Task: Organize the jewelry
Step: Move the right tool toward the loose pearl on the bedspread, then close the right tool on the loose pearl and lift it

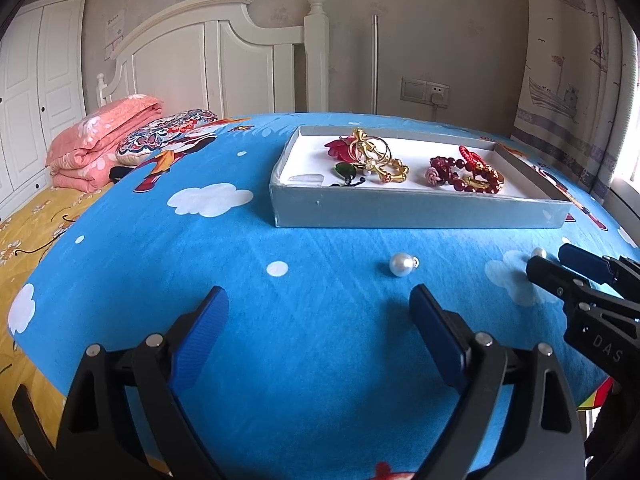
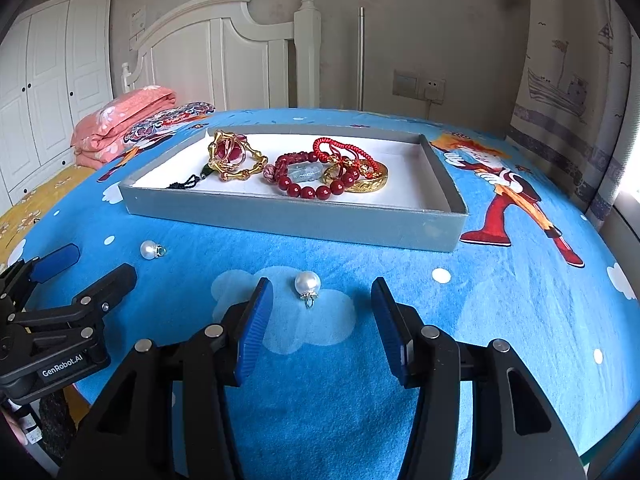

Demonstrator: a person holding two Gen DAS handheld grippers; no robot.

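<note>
A grey shallow box (image 1: 420, 210) (image 2: 296, 222) on the blue bedsheet holds gold bangles (image 1: 380, 156) (image 2: 236, 158), a red bead bracelet (image 1: 464, 174) (image 2: 316, 186), red cords and a green pendant. Two pearl pendants lie loose in front of it. One pearl (image 1: 402, 264) (image 2: 150, 249) lies just ahead of my open left gripper (image 1: 318, 300) (image 2: 86, 266). The other pearl (image 2: 307, 282) (image 1: 538, 253) lies just ahead of my open right gripper (image 2: 322, 288) (image 1: 554, 258), nearer its left finger. Both grippers are empty.
A folded pink quilt (image 1: 100, 144) and a patterned pillow (image 1: 168, 132) lie at the far left by the white headboard (image 1: 208, 48). A curtain (image 2: 568, 80) hangs at the right. The blue sheet (image 2: 500, 320) spreads around the box.
</note>
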